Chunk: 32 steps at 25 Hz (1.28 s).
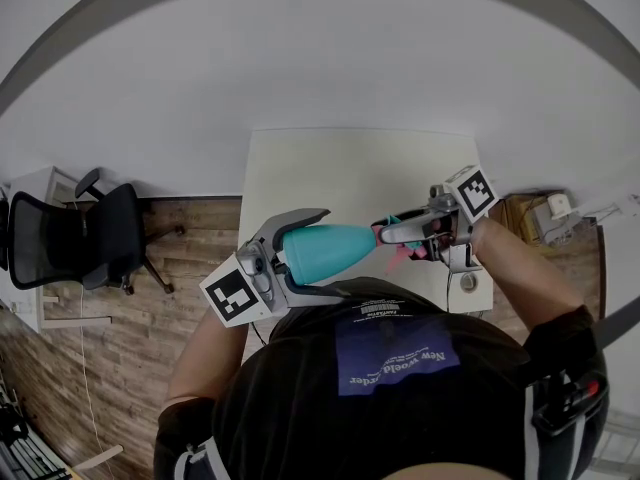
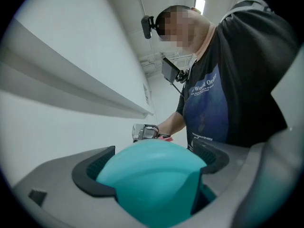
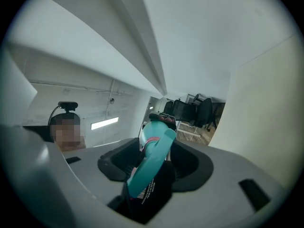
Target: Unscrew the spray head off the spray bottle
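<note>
The table point(image 1: 340, 168) stands before you at twelve o'clock. Over its near edge the bottle point(image 1: 335, 248) lies level. Its base sits in your left gripper point(image 1: 328, 252) at nine o'clock, and its spray head point(image 1: 403, 255) sits between the jaws of your right gripper point(image 1: 392, 233) at three. A chair point(image 1: 85, 238) stands beyond the table's edge at nine o'clock.

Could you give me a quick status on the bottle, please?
Left gripper shut on bottle, held level. Right gripper round spray head, grip unclear. Spray head not yet off. Nothing in the way.
</note>
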### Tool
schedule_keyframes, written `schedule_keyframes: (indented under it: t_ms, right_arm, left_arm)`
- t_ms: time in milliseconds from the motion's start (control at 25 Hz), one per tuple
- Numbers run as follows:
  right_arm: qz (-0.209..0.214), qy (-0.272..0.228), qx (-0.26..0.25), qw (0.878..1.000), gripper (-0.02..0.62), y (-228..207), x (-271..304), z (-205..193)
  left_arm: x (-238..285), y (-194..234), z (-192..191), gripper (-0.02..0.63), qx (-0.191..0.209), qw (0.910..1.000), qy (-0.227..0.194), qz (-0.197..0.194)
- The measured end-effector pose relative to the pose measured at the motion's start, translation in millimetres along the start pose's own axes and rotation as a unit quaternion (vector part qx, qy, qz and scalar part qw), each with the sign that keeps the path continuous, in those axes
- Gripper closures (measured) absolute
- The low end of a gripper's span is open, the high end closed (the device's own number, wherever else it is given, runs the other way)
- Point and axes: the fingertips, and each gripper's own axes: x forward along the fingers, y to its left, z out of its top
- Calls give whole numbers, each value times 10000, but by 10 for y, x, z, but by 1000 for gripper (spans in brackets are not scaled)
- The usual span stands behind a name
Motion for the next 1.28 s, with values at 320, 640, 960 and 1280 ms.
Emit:
schedule_keyframes:
  t_ms: [320, 640, 960, 1280]
  right_arm:
    - [-363, 17, -656, 9972, 471, 29, 12, 48]
    - [-1128, 528, -3259, 9372, 472, 252, 116, -1]
    - [-1943, 1957, -5911, 7580, 472, 298, 153, -169]
    - [-2250, 2324, -7435, 5853, 472, 374, 164, -310]
  left_arm:
    - [-28, 83, -17, 83, -831, 9960, -208, 254]
    - [-155, 193, -12, 83, -2943, 9460, -1355, 86]
    - [-190, 324, -147, 83, -4677, 8614, -1958, -305]
    - [-139, 259, -211, 83, -5735, 7843, -2274, -648]
